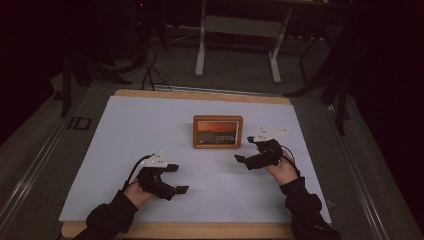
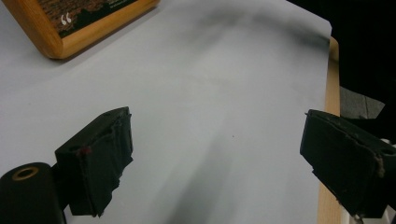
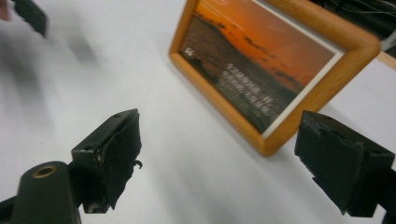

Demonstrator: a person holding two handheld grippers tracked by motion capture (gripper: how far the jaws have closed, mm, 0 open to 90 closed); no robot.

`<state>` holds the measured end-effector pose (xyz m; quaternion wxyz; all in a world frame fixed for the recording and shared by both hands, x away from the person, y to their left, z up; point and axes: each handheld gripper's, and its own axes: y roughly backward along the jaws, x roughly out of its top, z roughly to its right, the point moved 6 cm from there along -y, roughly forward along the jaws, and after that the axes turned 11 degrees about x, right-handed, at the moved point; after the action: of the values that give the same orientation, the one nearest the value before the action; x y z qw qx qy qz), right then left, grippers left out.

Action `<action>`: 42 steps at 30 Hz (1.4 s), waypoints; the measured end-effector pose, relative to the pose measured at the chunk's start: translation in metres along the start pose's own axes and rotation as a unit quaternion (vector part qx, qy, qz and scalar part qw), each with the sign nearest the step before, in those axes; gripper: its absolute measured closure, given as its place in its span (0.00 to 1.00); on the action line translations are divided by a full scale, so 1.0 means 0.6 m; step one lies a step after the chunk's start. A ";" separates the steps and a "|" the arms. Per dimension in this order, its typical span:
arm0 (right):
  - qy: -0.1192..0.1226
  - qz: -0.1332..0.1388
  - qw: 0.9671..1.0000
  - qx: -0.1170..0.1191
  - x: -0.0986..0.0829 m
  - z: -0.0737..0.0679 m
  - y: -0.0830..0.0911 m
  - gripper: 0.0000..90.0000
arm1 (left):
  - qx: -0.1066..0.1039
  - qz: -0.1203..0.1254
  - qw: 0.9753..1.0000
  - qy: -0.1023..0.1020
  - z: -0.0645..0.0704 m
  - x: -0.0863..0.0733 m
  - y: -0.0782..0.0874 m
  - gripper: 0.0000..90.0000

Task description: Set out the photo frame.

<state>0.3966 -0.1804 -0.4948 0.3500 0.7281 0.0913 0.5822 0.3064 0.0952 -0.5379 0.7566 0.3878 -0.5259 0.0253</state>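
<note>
The picture frame (image 3: 322, 44) is showing smooth, lightly varnished wood, its sunset print looking glossy. The table (image 1: 202, 231) is showing pale wood at its edges, with a matt white sheet (image 1: 150, 130) looking like smooth paper lying over it. Both grippers' jaws are looking matt black, their pads (image 2: 109, 158) wearing rough and frayed at the edges.

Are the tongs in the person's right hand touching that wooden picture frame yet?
Apart. In the right gripper view, the right tongs stand open with white table surface showing between the jaws and the picture frame.
</note>
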 end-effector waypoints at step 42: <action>-0.025 0.064 0.997 -0.032 -0.135 -0.100 0.029 0.16 | -0.003 -0.006 1.000 -0.020 0.009 -0.006 -0.002 0.11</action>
<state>0.3123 -0.2127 -0.5427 0.3368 0.7355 0.0170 0.5877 0.3012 0.0922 -0.5409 0.7472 0.3893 -0.5385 0.0115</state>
